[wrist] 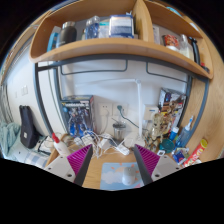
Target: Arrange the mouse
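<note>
We see one gripper with two pink pads spread wide on nothing, one wooden shelf above, one cluttered desk ahead.

Wooden desk, cluttered bottles, cables

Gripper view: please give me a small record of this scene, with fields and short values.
place: desk under a wooden shelf
gripper: fingers open, nothing between them, magenta pads showing
shelf contents: boxes and small items, too small to name
desk back: cluttered small items and cables against the wall
mouse: not identifiable in this view
just ahead of fingers: bare wooden desk surface
</note>
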Tool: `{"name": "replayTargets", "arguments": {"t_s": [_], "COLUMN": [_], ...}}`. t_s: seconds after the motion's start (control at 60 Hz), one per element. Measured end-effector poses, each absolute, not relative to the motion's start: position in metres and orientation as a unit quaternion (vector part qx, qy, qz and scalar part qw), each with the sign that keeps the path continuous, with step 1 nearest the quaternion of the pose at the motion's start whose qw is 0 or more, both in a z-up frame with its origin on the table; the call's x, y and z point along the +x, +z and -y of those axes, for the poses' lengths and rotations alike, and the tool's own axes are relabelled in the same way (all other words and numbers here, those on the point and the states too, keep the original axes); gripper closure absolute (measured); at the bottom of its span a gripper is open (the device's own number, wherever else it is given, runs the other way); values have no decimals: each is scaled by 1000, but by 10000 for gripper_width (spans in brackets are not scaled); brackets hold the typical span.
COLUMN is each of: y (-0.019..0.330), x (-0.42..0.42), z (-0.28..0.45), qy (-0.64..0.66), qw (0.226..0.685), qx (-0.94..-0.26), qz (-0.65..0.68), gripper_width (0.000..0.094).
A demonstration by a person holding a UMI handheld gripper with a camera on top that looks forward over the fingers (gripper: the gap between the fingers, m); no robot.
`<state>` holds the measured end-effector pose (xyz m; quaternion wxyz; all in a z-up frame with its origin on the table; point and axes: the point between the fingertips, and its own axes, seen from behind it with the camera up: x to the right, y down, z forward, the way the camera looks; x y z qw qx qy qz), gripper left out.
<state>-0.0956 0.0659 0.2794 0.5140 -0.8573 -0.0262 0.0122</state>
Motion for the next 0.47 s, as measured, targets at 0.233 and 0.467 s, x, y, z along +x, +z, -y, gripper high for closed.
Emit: {"name": "replayTargets", "arguments": {"t_s": [0.233, 0.467], "y": [311, 304], "x": [-126, -135], "z": [-49, -46], "qy": [34, 37], "qw": [530, 525], "qx": [-847, -850], "qz": [36, 38], "gripper_width": [95, 115]}}
